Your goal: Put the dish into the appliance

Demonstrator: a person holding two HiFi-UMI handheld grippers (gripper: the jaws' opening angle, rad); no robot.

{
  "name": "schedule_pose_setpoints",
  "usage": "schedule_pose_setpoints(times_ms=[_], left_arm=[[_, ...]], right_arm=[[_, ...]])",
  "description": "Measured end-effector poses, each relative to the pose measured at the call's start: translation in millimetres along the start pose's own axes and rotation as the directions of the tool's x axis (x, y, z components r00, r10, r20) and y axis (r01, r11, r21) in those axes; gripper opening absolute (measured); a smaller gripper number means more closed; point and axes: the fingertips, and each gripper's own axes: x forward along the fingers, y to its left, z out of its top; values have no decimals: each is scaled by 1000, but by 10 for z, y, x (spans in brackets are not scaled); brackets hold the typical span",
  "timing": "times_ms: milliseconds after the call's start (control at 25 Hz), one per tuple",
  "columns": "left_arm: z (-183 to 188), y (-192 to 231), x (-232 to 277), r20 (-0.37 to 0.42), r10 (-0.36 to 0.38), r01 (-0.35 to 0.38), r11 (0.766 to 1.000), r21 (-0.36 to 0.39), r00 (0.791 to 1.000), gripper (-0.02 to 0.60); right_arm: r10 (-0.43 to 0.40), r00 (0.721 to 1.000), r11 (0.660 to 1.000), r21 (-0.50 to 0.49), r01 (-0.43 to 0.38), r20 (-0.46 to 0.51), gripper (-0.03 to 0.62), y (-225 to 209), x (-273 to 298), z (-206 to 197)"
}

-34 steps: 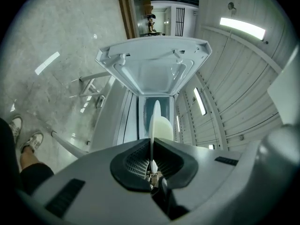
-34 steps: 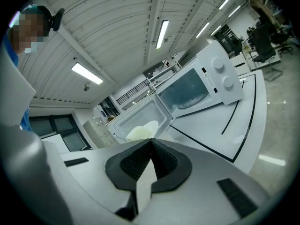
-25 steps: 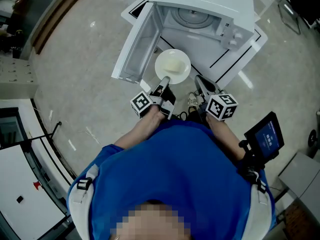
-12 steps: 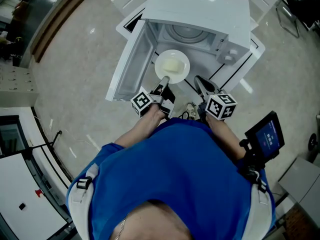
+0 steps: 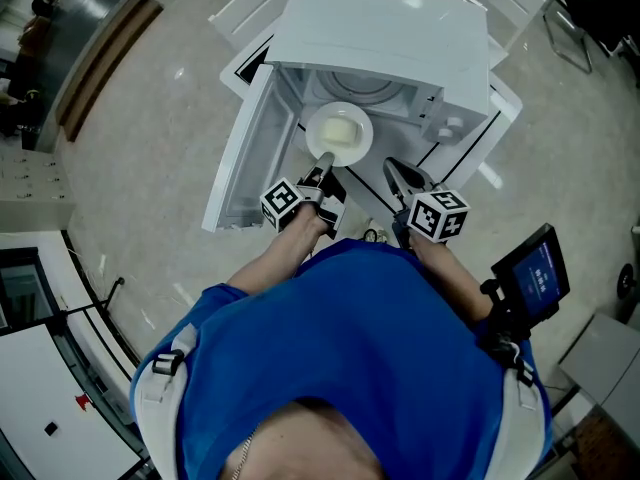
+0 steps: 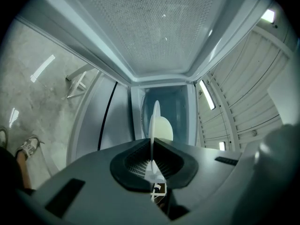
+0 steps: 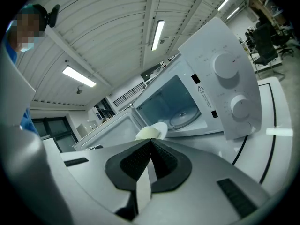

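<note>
White, round and shallow, the dish (image 5: 338, 133) has a pale yellow middle. Left claw (image 5: 322, 163) pinches its rim; right claw (image 5: 400, 176) is pressed together.

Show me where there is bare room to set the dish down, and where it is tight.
The turntable inside the microwave is bare. The table in front of the control knobs is also free. The doorway is crowded: the dish, gripped by the left gripper, sits between the open door and the right gripper.
</note>
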Motion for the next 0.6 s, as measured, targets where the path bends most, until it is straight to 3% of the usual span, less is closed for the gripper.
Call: schedule_pose_setpoints(times_ms=[600], left_arm=[[210,56,885,9,73,-72,997,-12,997,17]], right_arm=[[-8,1000,1000,25,9,-18,2,-448,272,286]])
